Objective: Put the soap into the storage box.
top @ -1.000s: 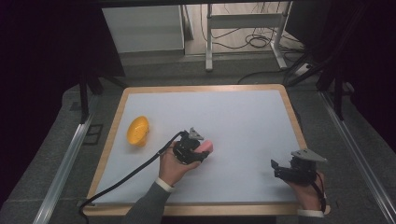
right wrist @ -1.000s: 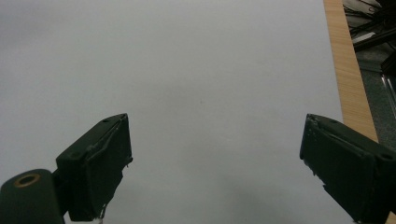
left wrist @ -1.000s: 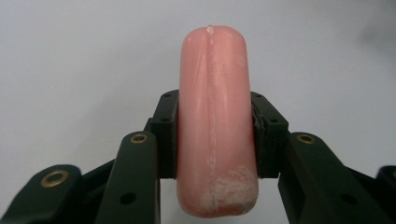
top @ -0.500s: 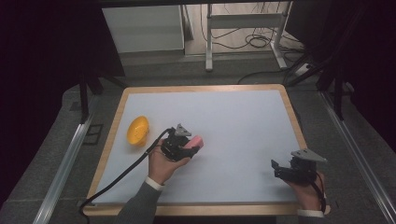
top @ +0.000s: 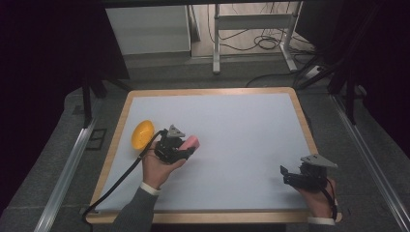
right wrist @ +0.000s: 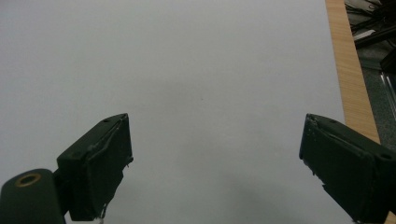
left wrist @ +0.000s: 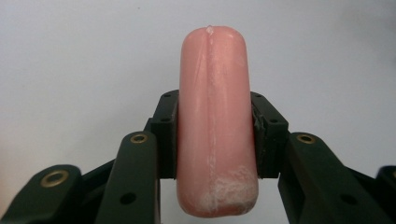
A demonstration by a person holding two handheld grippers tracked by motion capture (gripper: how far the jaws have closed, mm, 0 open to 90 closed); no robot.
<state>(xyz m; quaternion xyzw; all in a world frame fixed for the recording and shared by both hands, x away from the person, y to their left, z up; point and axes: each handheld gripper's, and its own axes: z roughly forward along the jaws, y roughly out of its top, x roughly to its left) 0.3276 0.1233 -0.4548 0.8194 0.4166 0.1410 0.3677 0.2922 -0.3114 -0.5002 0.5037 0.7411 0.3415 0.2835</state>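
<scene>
While the left claw (top: 186, 145) is clamped on a pink sausage (top: 190, 142), the item hangs just above the left-centre of the surface (top: 241, 125), near a yellow bowl (top: 142, 134) that lies tilted by the left border. From the left gripper view the sausage (left wrist: 215, 126) stands lengthwise between the two pads, gripped about its middle, with its rounded tip pointing away from the camera and a whitish scuffed patch at its near end.

Handling assessment: the item appears light and smooth-skinned, probably a soft or rubbery toy, though the picture cannot confirm how far it yields. A glossy skin of this kind may slide if the grip is slack. The mid-length hold now in use is judged sound, since it balances both ends; a hold near either rounded tip would risk the piece squirting out.

Further right, the right claw (top: 290, 175) rests near the front right corner, its jaws spread wide and holding nothing. The right gripper view shows bare white sheet between the pads (right wrist: 100, 163) and the wooden edge (right wrist: 348, 70) beyond.

Surface: a flat white sheet framed in pale wood, with no clutter. Room: dim, with grey carpeted floor (top: 43, 159), metal rails either side, a white cabinet (top: 147, 29) behind, and cables (top: 261, 41) about a stand's legs.
</scene>
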